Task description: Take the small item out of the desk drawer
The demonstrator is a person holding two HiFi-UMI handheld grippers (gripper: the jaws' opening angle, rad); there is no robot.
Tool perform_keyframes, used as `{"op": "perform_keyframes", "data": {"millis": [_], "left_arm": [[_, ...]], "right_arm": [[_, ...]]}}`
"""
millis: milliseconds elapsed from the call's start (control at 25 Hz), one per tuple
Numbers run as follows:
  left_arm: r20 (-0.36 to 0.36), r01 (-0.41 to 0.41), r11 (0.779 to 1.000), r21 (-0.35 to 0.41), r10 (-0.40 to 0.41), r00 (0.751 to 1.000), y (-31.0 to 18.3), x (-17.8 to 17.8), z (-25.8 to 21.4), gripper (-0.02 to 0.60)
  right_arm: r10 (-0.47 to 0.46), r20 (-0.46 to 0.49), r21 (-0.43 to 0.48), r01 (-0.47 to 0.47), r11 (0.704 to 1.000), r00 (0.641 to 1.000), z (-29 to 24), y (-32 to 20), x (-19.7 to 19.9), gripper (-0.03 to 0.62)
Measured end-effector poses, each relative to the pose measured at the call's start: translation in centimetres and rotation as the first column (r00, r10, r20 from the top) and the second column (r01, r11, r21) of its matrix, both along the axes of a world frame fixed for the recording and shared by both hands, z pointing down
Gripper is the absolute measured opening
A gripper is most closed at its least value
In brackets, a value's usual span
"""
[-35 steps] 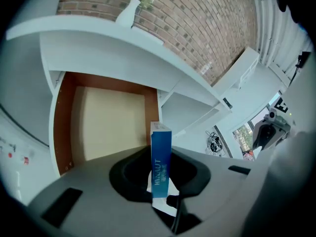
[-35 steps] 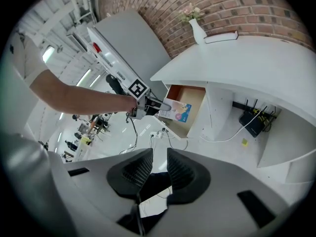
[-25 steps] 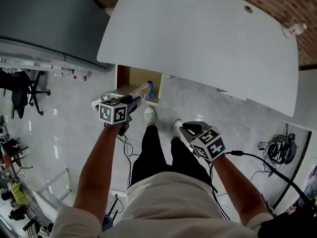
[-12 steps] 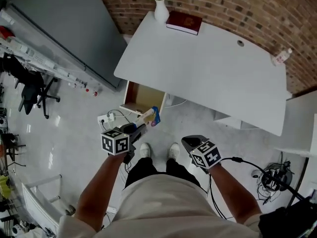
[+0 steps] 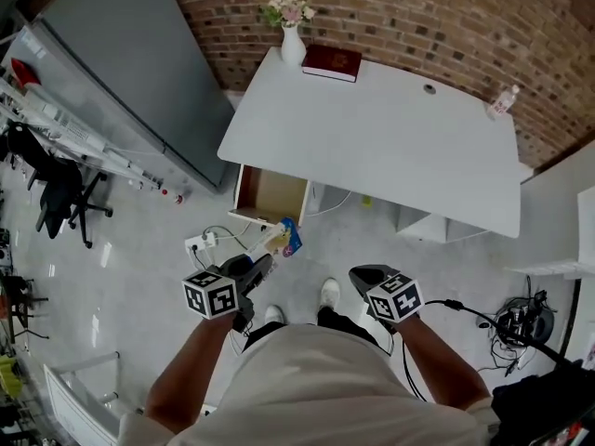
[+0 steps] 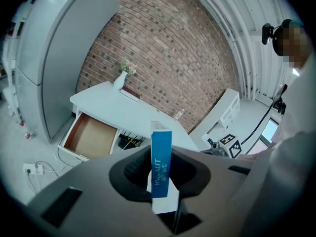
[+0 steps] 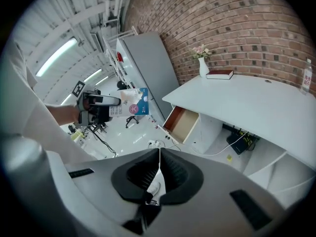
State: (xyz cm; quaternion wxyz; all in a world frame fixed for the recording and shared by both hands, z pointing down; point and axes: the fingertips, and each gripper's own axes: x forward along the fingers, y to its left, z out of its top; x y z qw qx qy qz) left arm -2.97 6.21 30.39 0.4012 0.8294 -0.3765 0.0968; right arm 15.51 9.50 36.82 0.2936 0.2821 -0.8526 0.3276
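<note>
1. The white surface (image 5: 390, 147) stands at the far side against the brick wall, carrying a vase (image 5: 292, 43), a red book (image 5: 332, 62) and a bottle (image 5: 502, 101).
2. Its drawer (image 5: 271, 194) is pulled open under the surface's left end, showing a wooden bottom.
3. My left claw (image 5: 264, 261) is clamped on the small blue-and-white box (image 5: 284, 240). The box stands on edge between the pads, outside the drawer and just near of it, above the floor.
4. My right claw (image 5: 359, 273) is closed on nothing, to the right of the box and apart from it.
</note>
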Motion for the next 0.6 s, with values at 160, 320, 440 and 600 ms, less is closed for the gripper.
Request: {"op": "perform_keyframes", "data": {"millis": [160,320,440,600], "left_arm": [[-0.039,-0.021,0.999,0.032,0.023,0.999,2.0,-1.4,-1.3,0.081],[-0.076,-0.044,0.998,0.050,0.048,0.996,5.4,-4.0,-2.2,0.081],[-0.092,-0.051,0.997,0.060,0.056,0.994,7.8,-6.6,-3.1,0.081],[-0.107,-0.067,0.995,0.069,0.075,0.991,10.3,-9.7,-4.0,0.081]], "right_arm": [[0.033,0.001,0.046,-0.033,0.998,0.999,-1.4,1.7,-2.2,0.034],[0.074,0.007,0.063,-0.074,0.995,0.997,-2.3,5.3,-5.6,0.034],[0.089,0.006,0.081,-0.090,0.993,0.996,-3.4,8.2,-8.5,0.034],[0.132,0.012,0.103,-0.133,0.986,0.991,-4.8,11.3,-11.4,0.034]]}}
